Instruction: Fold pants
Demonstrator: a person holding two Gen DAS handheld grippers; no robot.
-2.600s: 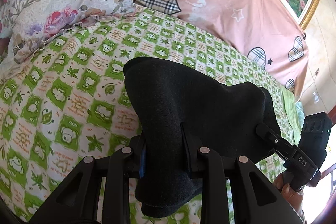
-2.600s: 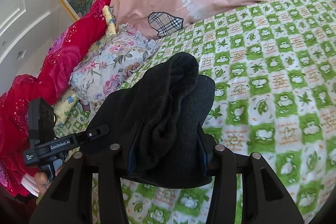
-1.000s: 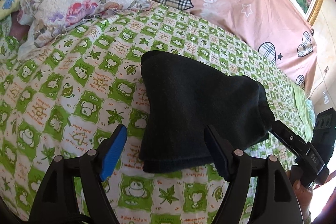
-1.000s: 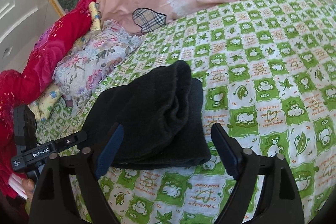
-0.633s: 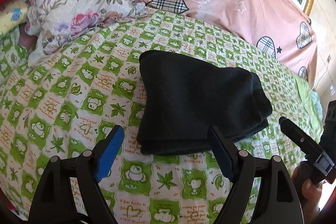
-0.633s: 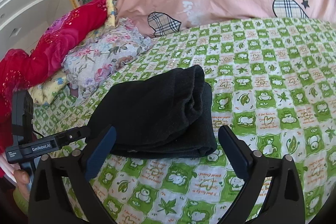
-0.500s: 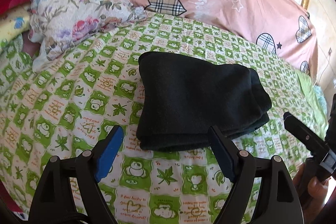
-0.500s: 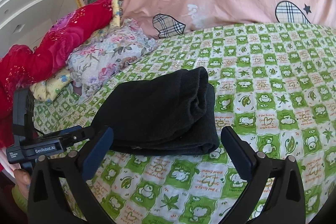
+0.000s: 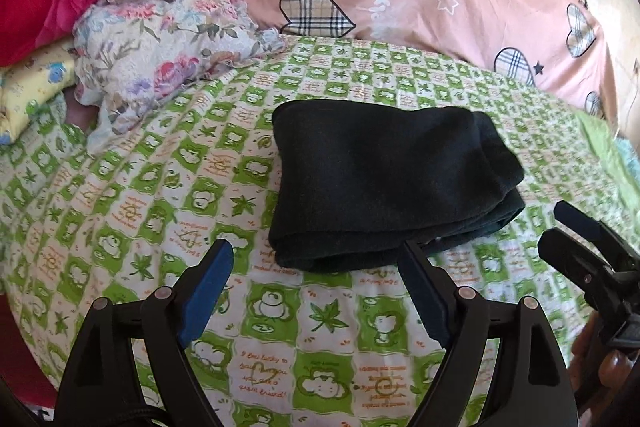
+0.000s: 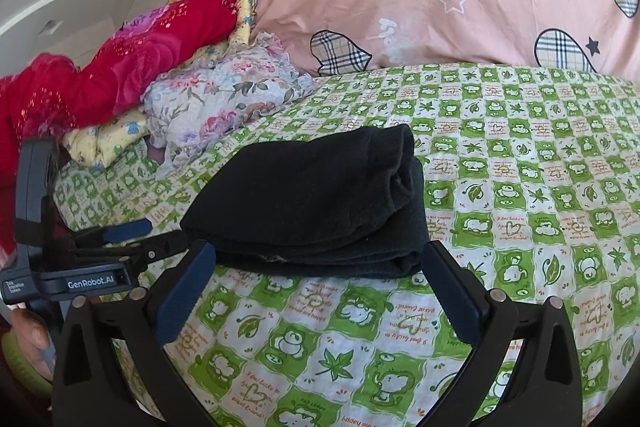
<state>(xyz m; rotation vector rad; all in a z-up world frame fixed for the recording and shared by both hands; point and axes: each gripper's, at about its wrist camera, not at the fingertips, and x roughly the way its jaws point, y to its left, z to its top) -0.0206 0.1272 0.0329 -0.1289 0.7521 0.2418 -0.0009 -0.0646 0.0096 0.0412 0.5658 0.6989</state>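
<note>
Black pants (image 9: 384,183) folded thick, mid-bed on the green sheet (image 9: 320,327). Left gripper (image 9: 316,279) wide, empty; right gripper (image 10: 318,277) likewise. Soft, floppy, light — best pinched at near folded edge.

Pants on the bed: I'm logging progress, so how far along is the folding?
Folding looks done: the black pants lie as a compact layered bundle on the green checked sheet. Nothing is in hand; the left claw and right claw are both open and clear of the cloth. Nothing obvious is left.
</note>
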